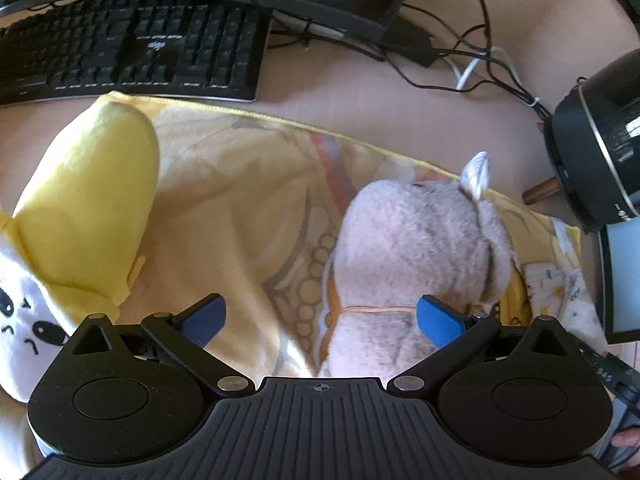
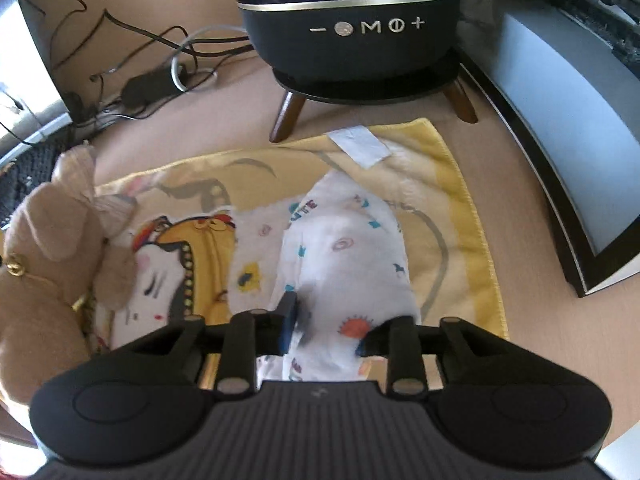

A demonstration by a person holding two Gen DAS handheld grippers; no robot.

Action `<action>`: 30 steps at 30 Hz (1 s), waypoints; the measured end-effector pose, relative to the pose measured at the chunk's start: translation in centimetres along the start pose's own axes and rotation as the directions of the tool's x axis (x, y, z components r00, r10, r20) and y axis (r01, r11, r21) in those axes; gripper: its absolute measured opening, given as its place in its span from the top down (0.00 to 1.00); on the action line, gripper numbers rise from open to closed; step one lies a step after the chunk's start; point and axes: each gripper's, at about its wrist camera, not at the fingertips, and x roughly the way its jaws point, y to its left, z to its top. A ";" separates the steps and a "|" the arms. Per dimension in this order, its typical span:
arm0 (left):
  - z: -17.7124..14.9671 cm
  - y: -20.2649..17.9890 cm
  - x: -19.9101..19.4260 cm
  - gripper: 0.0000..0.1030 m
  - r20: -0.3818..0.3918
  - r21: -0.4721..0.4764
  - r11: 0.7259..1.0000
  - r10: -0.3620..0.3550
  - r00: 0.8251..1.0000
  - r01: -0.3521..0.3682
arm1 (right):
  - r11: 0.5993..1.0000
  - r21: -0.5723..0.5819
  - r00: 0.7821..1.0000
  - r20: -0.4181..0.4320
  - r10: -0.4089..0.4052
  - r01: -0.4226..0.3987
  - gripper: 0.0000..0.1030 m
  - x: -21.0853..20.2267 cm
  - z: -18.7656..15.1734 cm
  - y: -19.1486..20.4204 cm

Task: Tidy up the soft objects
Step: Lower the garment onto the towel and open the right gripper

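Observation:
A yellow printed towel (image 1: 240, 184) lies spread on the desk. On it, in the left wrist view, rest a yellow banana plush (image 1: 88, 200) with a white face at the left and a beige furry animal plush (image 1: 420, 248) at the right. My left gripper (image 1: 320, 320) is open just above the towel, and its right blue pad (image 1: 438, 320) is against the animal plush. In the right wrist view my right gripper (image 2: 330, 328) is shut on a bunched white patterned cloth (image 2: 348, 256) over the towel (image 2: 460, 208). The animal plush (image 2: 52, 240) lies to its left.
A black keyboard (image 1: 132, 48) and tangled cables (image 1: 460, 64) lie behind the towel. A black round appliance on wooden legs (image 2: 352, 28) stands at the towel's far edge. A dark-framed panel (image 2: 560, 152) runs along the right side.

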 end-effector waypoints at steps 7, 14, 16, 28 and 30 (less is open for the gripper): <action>0.8 -1.6 -0.2 0.00 -0.010 0.024 0.998 -0.062 0.998 0.062 | 1.000 -0.006 1.000 0.024 -0.010 0.010 0.53 -1.3 0.8 -0.7; 1.4 -4.4 -0.4 0.00 -0.013 0.100 0.990 -0.094 0.995 0.095 | 1.000 -0.008 0.992 0.129 0.014 -0.013 0.48 -5.7 1.6 -0.6; 1.4 -5.2 -0.3 0.00 -0.016 0.125 0.987 -0.100 0.995 0.102 | 1.000 -0.009 0.982 0.188 0.023 -0.022 0.40 -7.5 1.6 -0.6; -0.9 -11.7 0.9 0.00 -0.066 0.351 0.928 -0.110 0.992 0.127 | 1.000 -0.023 0.990 0.141 0.022 -0.019 0.42 -7.2 -0.5 0.9; -1.5 -12.4 0.9 0.00 -0.053 0.388 0.918 -0.070 0.996 0.085 | 1.000 -0.018 0.993 0.113 0.019 -0.018 0.42 -6.4 -1.1 1.3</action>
